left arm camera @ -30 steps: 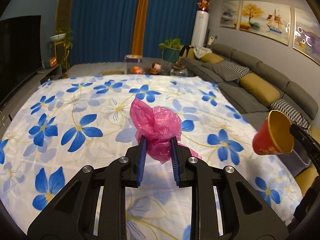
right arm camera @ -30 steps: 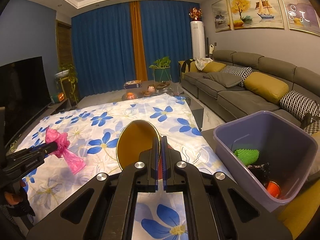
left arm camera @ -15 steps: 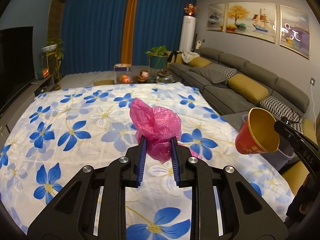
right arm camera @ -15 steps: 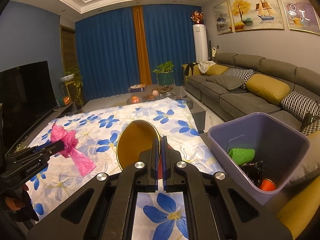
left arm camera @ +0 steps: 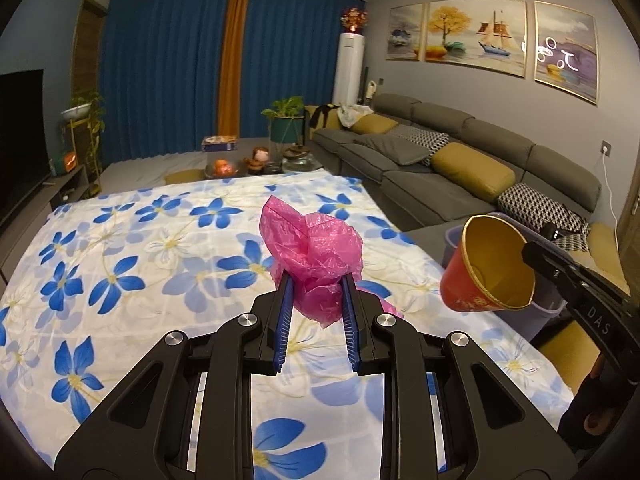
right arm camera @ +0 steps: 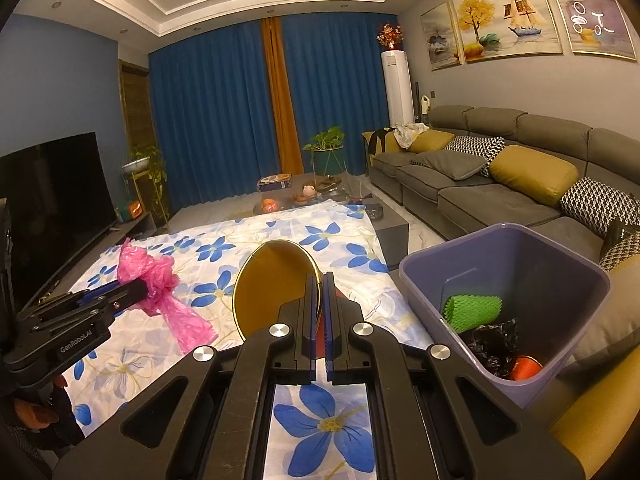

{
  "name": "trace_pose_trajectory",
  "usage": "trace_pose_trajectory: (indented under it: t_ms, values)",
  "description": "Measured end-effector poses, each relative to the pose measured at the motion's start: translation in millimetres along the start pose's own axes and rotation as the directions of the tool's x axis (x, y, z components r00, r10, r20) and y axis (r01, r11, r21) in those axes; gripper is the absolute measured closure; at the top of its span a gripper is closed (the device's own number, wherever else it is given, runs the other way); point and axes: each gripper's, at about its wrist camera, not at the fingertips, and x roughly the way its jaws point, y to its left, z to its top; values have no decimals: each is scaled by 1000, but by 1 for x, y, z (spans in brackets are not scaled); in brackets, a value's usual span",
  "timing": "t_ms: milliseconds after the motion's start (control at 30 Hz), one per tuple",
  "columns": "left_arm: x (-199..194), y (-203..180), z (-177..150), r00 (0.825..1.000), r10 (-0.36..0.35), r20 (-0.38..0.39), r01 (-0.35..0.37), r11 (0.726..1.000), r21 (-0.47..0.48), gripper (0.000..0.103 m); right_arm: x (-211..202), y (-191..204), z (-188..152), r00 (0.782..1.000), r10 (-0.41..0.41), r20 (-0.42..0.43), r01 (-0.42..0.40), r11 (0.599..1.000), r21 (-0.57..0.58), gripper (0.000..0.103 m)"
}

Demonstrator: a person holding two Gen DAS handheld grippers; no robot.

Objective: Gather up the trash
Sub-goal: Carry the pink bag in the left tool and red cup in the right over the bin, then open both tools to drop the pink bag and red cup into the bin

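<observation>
One flowered cloth (left arm camera: 120, 248) spreads across the scene. Right of it stands a purple bin (right arm camera: 508, 280). Nearer, the right gripper (right arm camera: 319, 280) clamps a red cup's (left arm camera: 486, 270) rim; the left gripper (left arm camera: 316, 280) pinches a crumpled pink bag (left arm camera: 316, 248) above the cloth.

Blue curtains (right arm camera: 224, 116) with an orange strip (right arm camera: 280, 96) fill the far wall at twelve o'clock. A grey sofa (right arm camera: 500, 184) with mustard cushions (right arm camera: 532, 172) runs at two o'clock beneath paintings (right arm camera: 512, 12); a dark television (right arm camera: 48, 208) stands at nine o'clock.
</observation>
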Motion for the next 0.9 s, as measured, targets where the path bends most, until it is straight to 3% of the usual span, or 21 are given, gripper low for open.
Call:
trace_pose_trajectory:
  t_ms: [233, 433, 733, 900]
  values:
    - [9, -37, 16, 998, -61, 19, 60, 997, 38, 81, -6, -15, 8, 999, -21, 24, 21, 1000, 12, 99]
    - [20, -80, 36, 988, -143, 55, 138, 987, 87, 81, -19, -49, 23, 991, -108, 81, 104, 993, 54, 99]
    - [62, -164, 45, 947, -320, 43, 311, 940, 144, 81, -21, -110, 25, 967, -243, 82, 231, 963, 136, 99]
    - [87, -191, 33, 933, -360, 0, 355, 920, 166, 81, -14, -129, 16, 960, -276, 56, 264, 951, 162, 99]
